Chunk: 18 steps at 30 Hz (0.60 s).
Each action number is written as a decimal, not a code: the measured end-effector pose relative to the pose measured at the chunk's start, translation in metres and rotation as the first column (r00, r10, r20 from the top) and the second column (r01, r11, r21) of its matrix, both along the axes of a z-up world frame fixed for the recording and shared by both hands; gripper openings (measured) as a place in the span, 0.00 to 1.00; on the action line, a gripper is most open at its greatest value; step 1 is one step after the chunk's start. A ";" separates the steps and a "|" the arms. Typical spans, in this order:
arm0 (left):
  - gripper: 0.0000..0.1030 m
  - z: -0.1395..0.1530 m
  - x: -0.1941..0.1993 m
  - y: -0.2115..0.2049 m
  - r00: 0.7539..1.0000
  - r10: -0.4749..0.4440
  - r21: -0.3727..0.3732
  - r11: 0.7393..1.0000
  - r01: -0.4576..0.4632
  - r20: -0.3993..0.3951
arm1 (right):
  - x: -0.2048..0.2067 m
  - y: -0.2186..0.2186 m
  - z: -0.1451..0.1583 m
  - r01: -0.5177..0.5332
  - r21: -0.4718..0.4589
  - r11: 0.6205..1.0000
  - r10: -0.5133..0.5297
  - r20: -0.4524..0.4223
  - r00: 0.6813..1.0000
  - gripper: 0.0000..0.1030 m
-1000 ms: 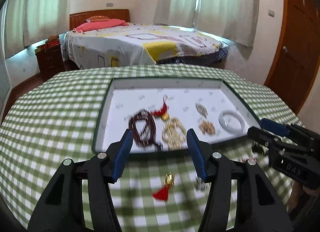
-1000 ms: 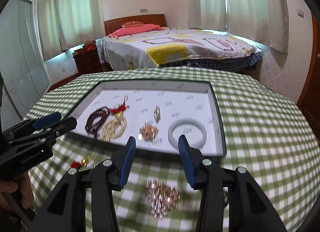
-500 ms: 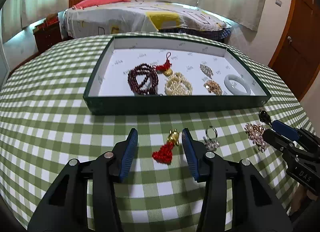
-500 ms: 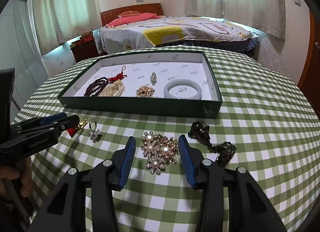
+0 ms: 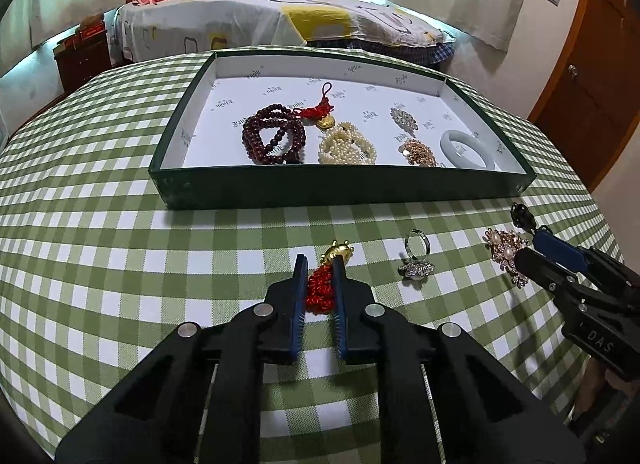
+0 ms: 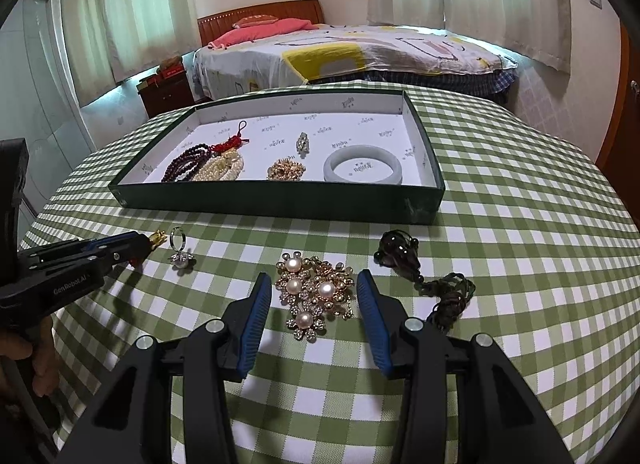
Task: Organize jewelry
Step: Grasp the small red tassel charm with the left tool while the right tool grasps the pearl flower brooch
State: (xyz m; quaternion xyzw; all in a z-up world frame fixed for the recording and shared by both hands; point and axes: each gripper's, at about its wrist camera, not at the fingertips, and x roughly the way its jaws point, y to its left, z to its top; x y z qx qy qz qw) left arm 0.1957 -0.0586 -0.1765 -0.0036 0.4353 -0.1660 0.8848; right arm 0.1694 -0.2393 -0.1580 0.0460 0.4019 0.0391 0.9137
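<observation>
A green jewelry tray (image 5: 248,194) (image 6: 280,206) with a white lining sits on the checked table and holds dark red beads (image 5: 272,138), a pearl bracelet (image 5: 347,148), brooches and a jade bangle (image 6: 362,166). My left gripper (image 5: 320,264) is shut on a red tassel charm (image 5: 320,290) with a gold top (image 5: 338,253), on the cloth in front of the tray. My right gripper (image 6: 314,282) is open, its fingers on either side of a gold pearl brooch (image 6: 314,290) (image 5: 502,250). A ring (image 5: 416,254) (image 6: 178,248) lies between the two grippers.
A dark green knotted cord ornament (image 6: 424,272) lies right of the brooch. The round table has a green checked cloth (image 5: 100,244). A bed (image 6: 360,52) stands behind the table and a wooden door (image 5: 592,84) is at the right.
My left gripper has moved forward and shut on the red tassel charm. My right gripper has come down closer around the pearl brooch and stays open.
</observation>
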 end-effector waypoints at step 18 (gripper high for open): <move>0.11 0.004 -0.003 0.012 1.000 0.028 -0.037 0.999 -0.028 0.004 | 0.009 0.011 -0.010 -0.021 -0.054 0.998 0.018 -0.047 0.999 0.41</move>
